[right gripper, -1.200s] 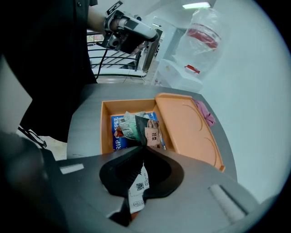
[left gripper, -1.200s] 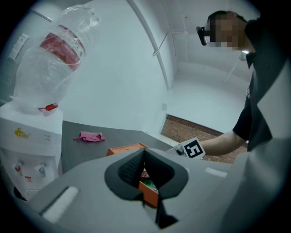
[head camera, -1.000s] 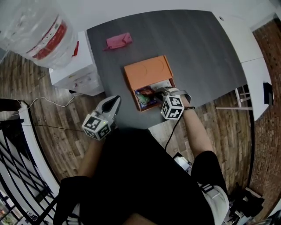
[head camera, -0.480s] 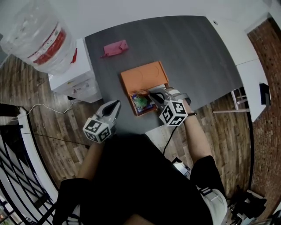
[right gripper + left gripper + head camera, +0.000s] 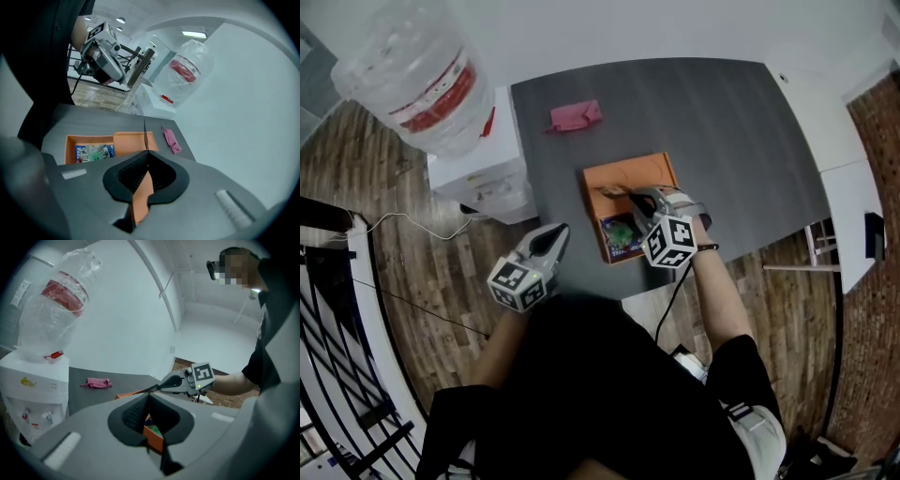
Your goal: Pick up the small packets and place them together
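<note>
Hanging over the box lid, the right gripper is clamped on a thin orange packet, held edge-on. The other packets lie just back of its tip, toward the person. The left gripper is closed on nothing and sits farther off.

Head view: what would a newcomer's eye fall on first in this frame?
The open orange box near the dark table's front edge, with colourful packets inside. Over it, the right gripper has its jaws shut on a thin orange packet. A big clear water jug stands top left.
</note>
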### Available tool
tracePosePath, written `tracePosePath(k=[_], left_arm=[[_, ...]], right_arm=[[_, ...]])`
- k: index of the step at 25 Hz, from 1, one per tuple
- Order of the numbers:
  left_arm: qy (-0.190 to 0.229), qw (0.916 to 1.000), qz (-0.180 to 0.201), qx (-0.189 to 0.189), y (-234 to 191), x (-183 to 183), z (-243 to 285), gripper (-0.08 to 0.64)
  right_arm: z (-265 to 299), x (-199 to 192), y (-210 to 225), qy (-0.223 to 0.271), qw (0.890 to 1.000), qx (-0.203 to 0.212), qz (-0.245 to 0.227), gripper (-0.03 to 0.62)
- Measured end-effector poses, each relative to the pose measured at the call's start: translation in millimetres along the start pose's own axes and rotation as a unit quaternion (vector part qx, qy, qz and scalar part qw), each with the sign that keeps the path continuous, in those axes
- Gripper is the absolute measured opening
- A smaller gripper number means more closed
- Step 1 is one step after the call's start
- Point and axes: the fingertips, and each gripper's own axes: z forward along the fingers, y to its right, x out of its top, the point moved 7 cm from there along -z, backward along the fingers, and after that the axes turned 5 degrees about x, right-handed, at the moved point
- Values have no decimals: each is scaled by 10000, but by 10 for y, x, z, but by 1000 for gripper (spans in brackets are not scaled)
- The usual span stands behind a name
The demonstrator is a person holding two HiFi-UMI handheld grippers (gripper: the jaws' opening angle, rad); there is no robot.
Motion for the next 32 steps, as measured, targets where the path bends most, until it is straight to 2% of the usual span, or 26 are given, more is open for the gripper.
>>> tracePosePath(k=[5, 11, 15, 23, 28, 32], left_arm=[[-26, 9999, -76, 145, -95, -4, -71, 0], [-72, 9994, -156, 304, -220, -23, -139, 0], [-81, 9990, -233, 383, -271, -20, -135, 0], [-203, 9989, -188, 383, -265, -33, -83, 0], [-279, 9987, -121, 420, -293, -44, -39, 0], [-290, 9993, -62, 215, -207, -22, 71, 0]], right_arm=[[326, -52, 64, -377, 9989, -225, -163, 3], [570, -79, 1, -586, 9980, -95, -230, 3], [631, -101, -98, -583, 9980, 138, -208, 9], [634, -145, -188, -505, 9977, 449, 1, 84], [551, -104, -196, -384, 9980, 490, 59, 116], [482, -90, -179, -345, 9985, 387, 187, 144]])
